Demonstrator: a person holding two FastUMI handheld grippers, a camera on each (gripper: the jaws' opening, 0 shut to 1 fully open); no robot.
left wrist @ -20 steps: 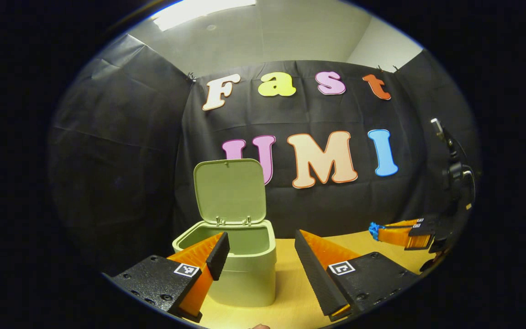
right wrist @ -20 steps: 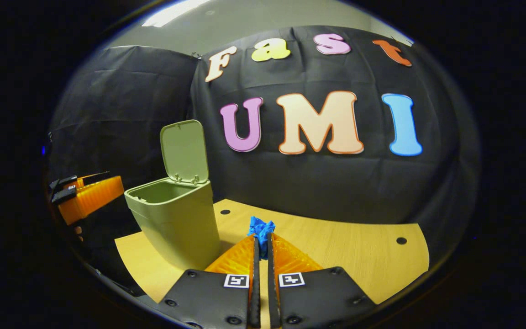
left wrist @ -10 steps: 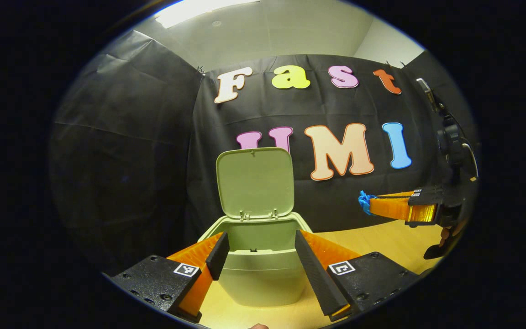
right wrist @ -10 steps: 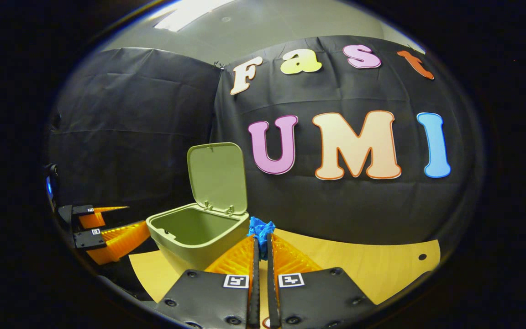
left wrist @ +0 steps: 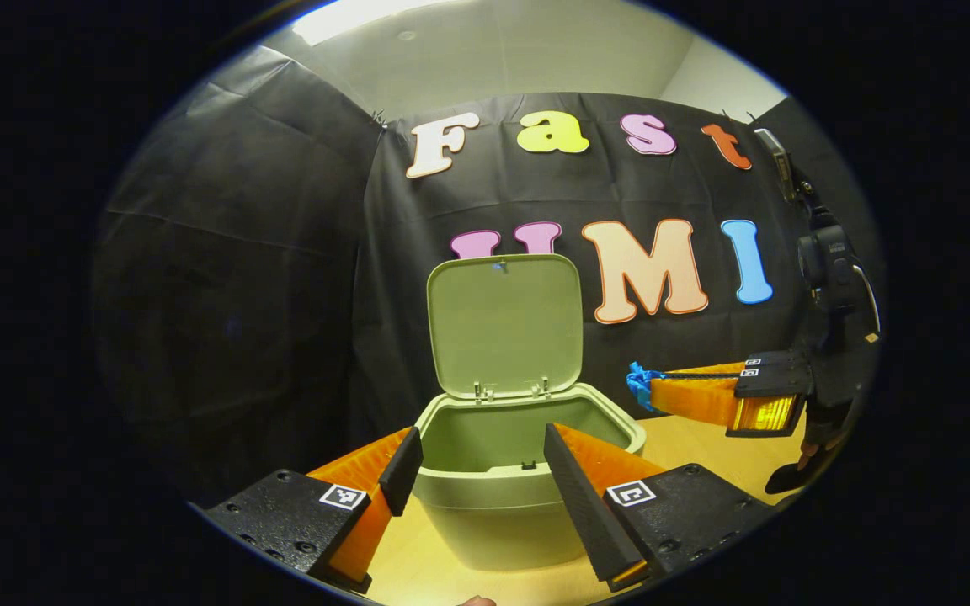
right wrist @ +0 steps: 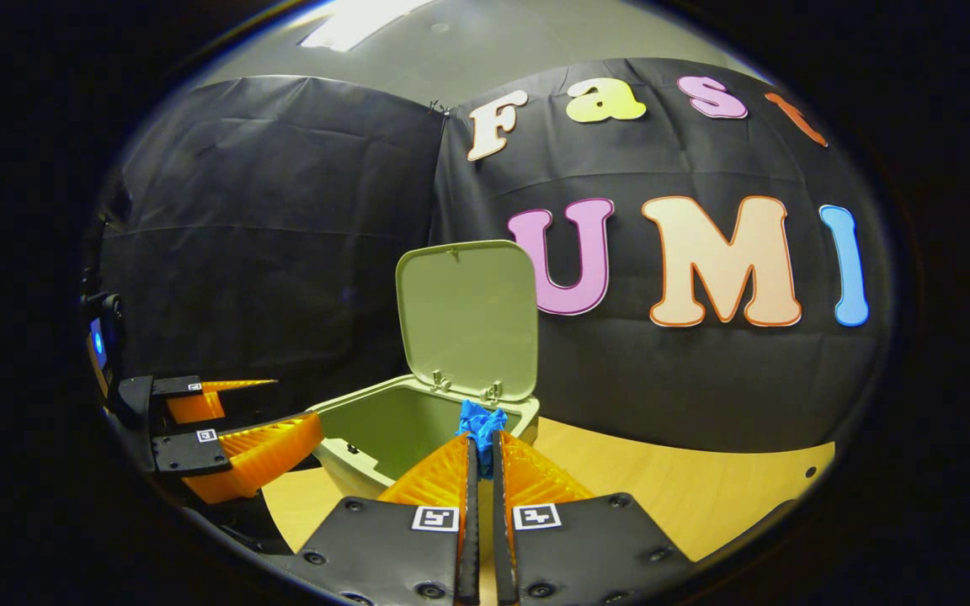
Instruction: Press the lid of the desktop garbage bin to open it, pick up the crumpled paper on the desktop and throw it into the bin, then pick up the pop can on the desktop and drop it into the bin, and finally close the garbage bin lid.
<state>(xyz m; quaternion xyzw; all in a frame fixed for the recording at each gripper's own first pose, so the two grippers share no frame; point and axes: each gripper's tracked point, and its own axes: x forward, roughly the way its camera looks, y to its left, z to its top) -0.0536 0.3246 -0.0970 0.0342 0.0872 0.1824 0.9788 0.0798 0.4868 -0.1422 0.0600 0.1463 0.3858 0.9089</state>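
The pale green garbage bin [left wrist: 485,513] stands on the wooden table with its lid [left wrist: 503,324] upright and its inside showing. My left gripper [left wrist: 477,463] is open, its fingers either side of the bin's front rim, nothing between them. In the right gripper view my right gripper [right wrist: 482,446] is shut on a blue crumpled paper [right wrist: 482,423], held just over the bin [right wrist: 367,429] at its near rim. The left gripper view shows the right gripper [left wrist: 653,394] with the blue paper [left wrist: 638,383] to the right of the bin, level with the hinge.
The wooden table [right wrist: 687,497] runs to the right of the bin, with a small dark hole [right wrist: 806,473] near its far right edge. Black cloth walls close off the back and left. A hand [left wrist: 813,442] holds the right gripper at the far right.
My right gripper has carried the blue paper left and up, from beside the bin to its rim. The bin now sits more centred and larger in both views.
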